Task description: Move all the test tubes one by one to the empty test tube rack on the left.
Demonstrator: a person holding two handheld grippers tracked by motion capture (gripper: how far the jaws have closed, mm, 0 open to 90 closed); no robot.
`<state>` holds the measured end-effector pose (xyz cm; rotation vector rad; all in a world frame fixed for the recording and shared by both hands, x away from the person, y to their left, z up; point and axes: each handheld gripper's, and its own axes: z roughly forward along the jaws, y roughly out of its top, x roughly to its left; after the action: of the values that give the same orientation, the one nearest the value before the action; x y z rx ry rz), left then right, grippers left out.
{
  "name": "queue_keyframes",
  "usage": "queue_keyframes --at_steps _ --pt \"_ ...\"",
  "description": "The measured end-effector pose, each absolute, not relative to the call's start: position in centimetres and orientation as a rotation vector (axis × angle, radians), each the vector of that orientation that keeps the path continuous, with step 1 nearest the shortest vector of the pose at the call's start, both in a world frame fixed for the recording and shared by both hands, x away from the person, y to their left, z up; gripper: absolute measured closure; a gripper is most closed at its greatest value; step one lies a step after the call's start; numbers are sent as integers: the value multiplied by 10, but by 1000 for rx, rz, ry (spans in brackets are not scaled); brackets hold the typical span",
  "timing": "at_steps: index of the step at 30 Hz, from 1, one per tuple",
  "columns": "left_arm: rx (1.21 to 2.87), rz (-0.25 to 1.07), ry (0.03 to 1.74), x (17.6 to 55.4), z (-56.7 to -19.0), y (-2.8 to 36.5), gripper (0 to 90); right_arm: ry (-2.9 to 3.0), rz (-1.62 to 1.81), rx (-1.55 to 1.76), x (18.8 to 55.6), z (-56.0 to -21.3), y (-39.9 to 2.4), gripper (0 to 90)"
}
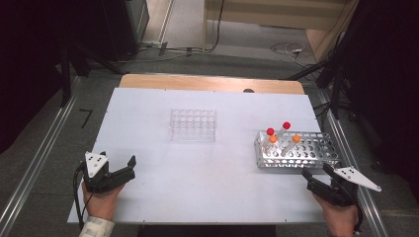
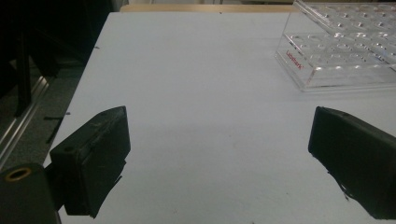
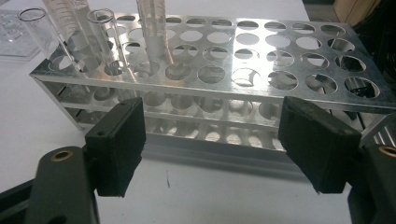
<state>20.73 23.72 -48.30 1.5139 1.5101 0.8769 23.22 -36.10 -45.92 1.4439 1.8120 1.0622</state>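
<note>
A white bench (image 1: 197, 182) with a bare wooden strip (image 1: 197, 82) along its far edge. Clear plastic rack (image 1: 193, 124), every well vacant, stands near the bench's middle, red lettering on one end wall. Left of the bench: metal rail (image 1: 34, 165) on grey floor (image 1: 54, 133). Beyond the far edge: cables (image 1: 289, 48), wooden panels (image 1: 276, 12).

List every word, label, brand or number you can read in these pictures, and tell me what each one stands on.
Small red print on the near wall of the clear plastic rack: a short brand-like word, too blurred to read for sure.
Faint graduation marks on the tubes in the metal rack: too blurred to read any numbers.
No print is legible on the caps in the high view.
</note>
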Motion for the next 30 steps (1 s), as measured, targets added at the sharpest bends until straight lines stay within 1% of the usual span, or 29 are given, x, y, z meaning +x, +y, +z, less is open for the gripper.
queue_keyframes --at_steps 30 --pt "1509 884 1506 208 -483 235 68 1860 1109 1413 238 -458 -347 229"
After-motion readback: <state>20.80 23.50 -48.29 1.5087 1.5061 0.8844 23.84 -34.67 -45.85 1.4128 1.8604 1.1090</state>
